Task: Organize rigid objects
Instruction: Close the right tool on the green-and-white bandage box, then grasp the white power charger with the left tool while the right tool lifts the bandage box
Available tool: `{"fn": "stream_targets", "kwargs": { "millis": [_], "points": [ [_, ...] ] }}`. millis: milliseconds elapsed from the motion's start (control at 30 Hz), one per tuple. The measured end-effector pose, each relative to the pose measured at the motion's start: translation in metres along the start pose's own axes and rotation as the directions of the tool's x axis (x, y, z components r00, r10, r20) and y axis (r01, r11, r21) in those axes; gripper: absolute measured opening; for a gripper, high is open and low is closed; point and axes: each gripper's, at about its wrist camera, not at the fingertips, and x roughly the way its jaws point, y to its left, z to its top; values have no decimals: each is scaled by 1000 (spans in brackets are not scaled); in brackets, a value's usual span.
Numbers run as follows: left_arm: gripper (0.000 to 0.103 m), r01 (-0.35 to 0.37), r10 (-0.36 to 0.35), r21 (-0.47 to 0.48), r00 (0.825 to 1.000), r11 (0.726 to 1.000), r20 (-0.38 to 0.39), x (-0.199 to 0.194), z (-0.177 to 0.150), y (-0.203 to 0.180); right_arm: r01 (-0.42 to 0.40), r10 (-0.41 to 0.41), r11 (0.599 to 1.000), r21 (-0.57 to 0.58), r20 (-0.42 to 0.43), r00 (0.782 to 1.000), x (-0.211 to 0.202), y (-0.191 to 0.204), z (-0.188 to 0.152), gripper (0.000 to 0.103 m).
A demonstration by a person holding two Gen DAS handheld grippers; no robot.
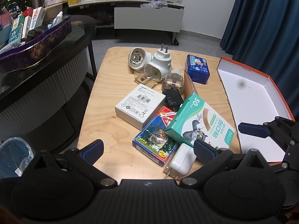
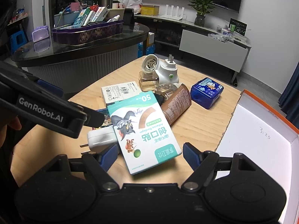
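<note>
A green cartoon bandage box [image 2: 147, 130] lies tilted on a pile on the wooden table [image 1: 104, 130]. My right gripper [image 2: 151, 156] is open, and the box's near end sits between its fingers. My left gripper [image 1: 148, 151] is open too, low over the table's front edge, with a tiger card pack [image 1: 155, 141] and a white charger [image 1: 182, 158] just ahead of it. Further back lie a white carton [image 1: 140, 105], a black charger [image 1: 172, 98], a brown box [image 1: 189, 85], a blue case [image 1: 197, 69], a glass bottle [image 1: 172, 80] and two white plug-in devices [image 1: 160, 63].
An orange-rimmed white box lid [image 1: 252, 97] lies open at the table's right. At the left, a dark glass counter [image 1: 78, 35] carries a purple tray [image 1: 37, 50] of boxes. A blue bin [image 1: 15, 155] stands on the floor at lower left.
</note>
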Motion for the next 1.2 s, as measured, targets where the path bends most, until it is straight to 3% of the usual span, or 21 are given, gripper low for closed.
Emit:
{"fn": "stream_targets", "kwargs": {
  "millis": [467,600,700,867,1033,1133,1200],
  "points": [
    [103,33,-33,11,999,999,10,-2,-8,14,-48,42,997,-63,-82,996,37,-6,12,91],
    [103,52,-52,45,999,998,3,-2,-12,12,-121,126,992,45,-120,985,49,-20,17,89],
    [103,79,-80,86,997,993,2,-2,-17,7,-161,173,979,124,-98,980,45,-29,17,84],
    [103,122,-123,149,992,981,-6,3,-24,-9,-142,149,970,200,-19,989,19,-42,16,84],
    [90,114,-116,231,993,966,-5,14,-30,-26,-112,116,969,220,-9,993,2,-52,8,84],
    [73,122,-127,270,992,955,2,20,-32,-34,-97,102,967,236,-9,995,-4,-55,1,84],
    [56,121,-130,303,991,945,10,24,-34,-38,-79,86,970,229,-21,996,-5,-55,-4,84]
  ]
}}
